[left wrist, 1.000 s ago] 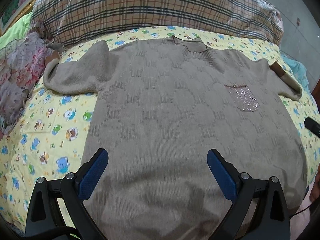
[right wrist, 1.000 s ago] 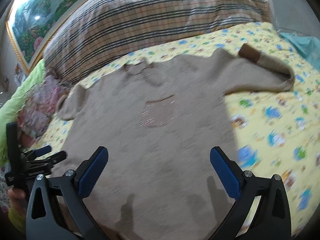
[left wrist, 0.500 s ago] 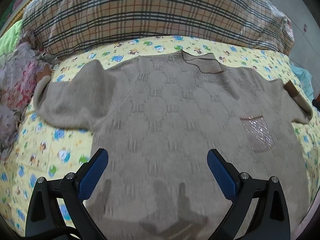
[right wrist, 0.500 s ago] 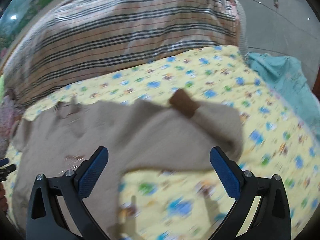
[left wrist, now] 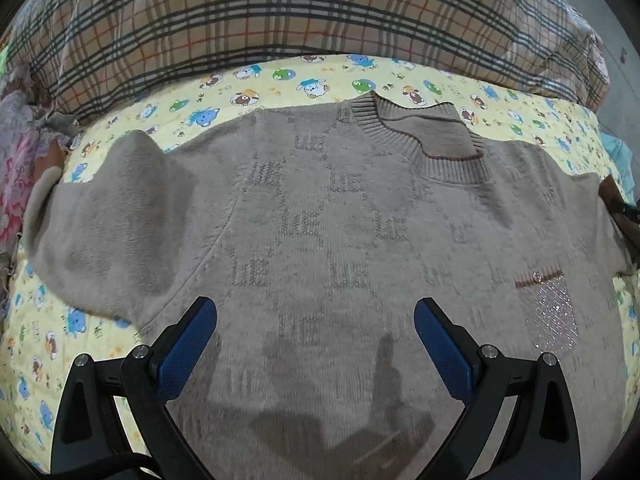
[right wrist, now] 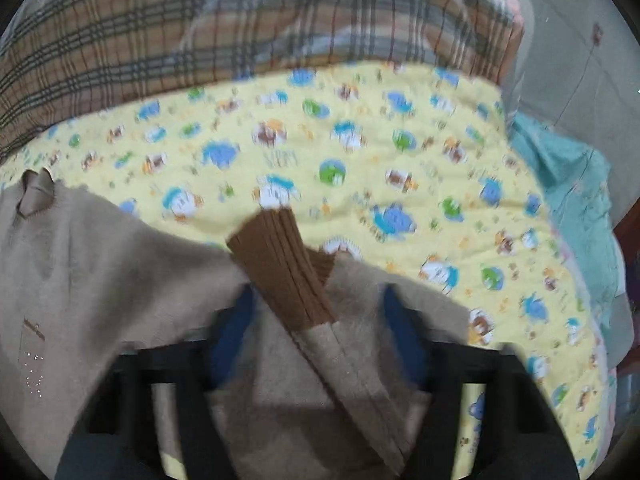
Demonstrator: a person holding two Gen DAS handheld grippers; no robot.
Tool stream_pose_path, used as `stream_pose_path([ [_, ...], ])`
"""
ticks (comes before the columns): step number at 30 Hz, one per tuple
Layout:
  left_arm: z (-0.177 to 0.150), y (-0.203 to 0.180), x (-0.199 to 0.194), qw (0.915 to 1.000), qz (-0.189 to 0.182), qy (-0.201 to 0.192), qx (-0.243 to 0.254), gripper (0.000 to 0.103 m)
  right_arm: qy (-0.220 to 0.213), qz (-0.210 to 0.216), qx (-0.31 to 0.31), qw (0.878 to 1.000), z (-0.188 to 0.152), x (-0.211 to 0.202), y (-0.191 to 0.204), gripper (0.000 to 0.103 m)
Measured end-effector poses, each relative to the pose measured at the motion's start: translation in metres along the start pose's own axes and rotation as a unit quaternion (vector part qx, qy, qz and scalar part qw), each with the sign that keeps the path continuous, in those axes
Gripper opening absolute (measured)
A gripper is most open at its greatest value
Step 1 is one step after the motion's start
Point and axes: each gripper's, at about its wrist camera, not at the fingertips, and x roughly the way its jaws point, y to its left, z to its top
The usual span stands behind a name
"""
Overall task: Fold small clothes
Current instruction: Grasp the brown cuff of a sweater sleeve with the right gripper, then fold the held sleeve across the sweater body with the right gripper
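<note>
Since a second ago, your right gripper (right wrist: 316, 344) has travelled from over the sweater's body to its right sleeve (right wrist: 360, 360), and your left gripper (left wrist: 316, 348) has moved toward the collar (left wrist: 424, 136), which now sits nearer in its view.

You have the beige sweater (left wrist: 340, 240) lying flat, front side up, on the yellow cartoon-print sheet (left wrist: 280, 76) of the bed. Its collar points to the far side, toward the plaid pillow (left wrist: 280, 12). A sparkly pocket (left wrist: 552, 312) is on the right part of the chest. The left sleeve (left wrist: 100, 232) lies bent on the sheet, at the left.

Your left gripper hangs over the lower chest with its blue fingers (left wrist: 184, 348) spread wide, and nothing is between them.

Your right gripper has its fingers on both sides of the right sleeve, just below the brown ribbed cuff (right wrist: 288, 272). They are closing, with the sleeve cloth between them. The picture is blurred, so I cannot tell if the pads already press the cloth. A teal cloth (right wrist: 572, 200) lies beyond the right edge of the bed.
</note>
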Motion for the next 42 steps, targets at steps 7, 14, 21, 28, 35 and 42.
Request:
stream_pose_path([
  [7,-0.01,0.017,-0.003,0.9997,-0.01,-0.008,-0.021,0.099,-0.065,0.08,0.044,0.994,-0.007,-0.051,0.024,0.01],
  [14,-0.03,0.047,-0.02,0.9978,-0.04,-0.005,-0.053,0.099,-0.106,0.247,0.019,0.963,-0.003,-0.095,0.155,0.01],
  [21,-0.053,0.077,-0.042,0.9966,-0.049,-0.01,-0.066,0.099,-0.055,0.363,-0.011,0.93,-0.006,-0.071,0.292,0.01],
  [28,-0.067,0.104,-0.047,0.9944,-0.057,-0.009,-0.089,0.099,0.004,0.41,-0.045,0.911,-0.026,-0.043,0.392,0.01],
  [35,-0.07,0.102,-0.037,0.9939,-0.066,0.01,-0.088,0.099,0.055,0.437,-0.05,0.896,-0.036,-0.026,0.429,0.023],
  [42,-0.055,0.069,-0.02,0.9909,-0.107,0.029,-0.076,0.099,0.011,0.448,0.007,0.894,-0.037,-0.054,0.371,0.054],
])
